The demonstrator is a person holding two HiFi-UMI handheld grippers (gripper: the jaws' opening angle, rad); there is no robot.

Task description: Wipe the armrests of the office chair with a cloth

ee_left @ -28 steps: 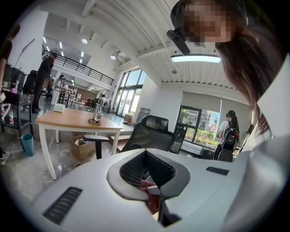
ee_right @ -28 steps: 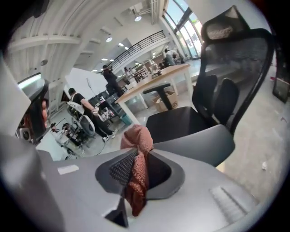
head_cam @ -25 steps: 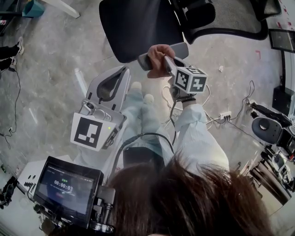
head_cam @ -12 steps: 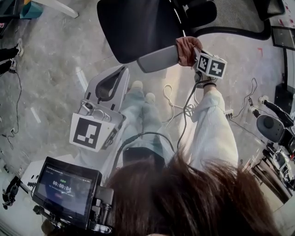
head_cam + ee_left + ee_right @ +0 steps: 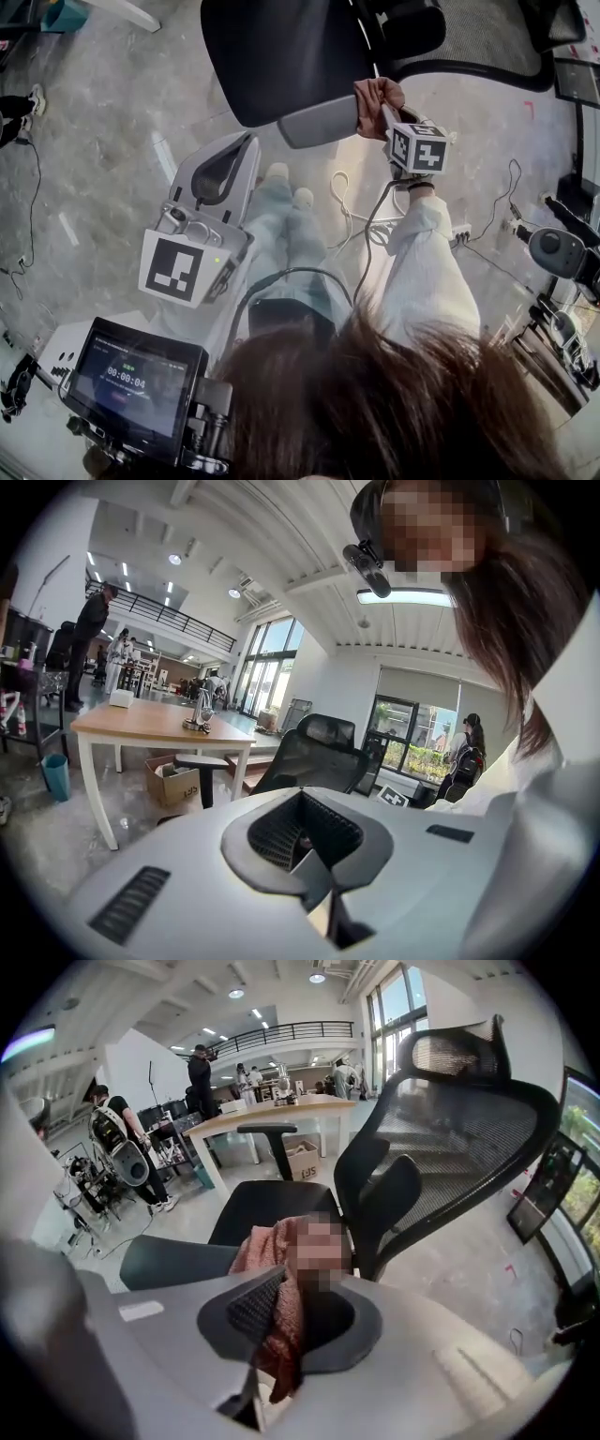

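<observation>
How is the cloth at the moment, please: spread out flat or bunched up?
Bunched up: the cloth is a crumpled wad clamped in the right gripper.

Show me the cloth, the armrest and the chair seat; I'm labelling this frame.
cloth [image 5: 375, 95], head view, its bunched middle.
armrest [image 5: 314, 122], head view, middle of the grey pad.
chair seat [image 5: 272, 56], head view, centre of the black cushion.

Hidden under the cloth [image 5: 378, 98]: one end of the armrest [image 5: 319, 122]. Cut off by the picture's top edge, beyond the armrest: seat [image 5: 272, 56] and backrest [image 5: 487, 42].
</observation>
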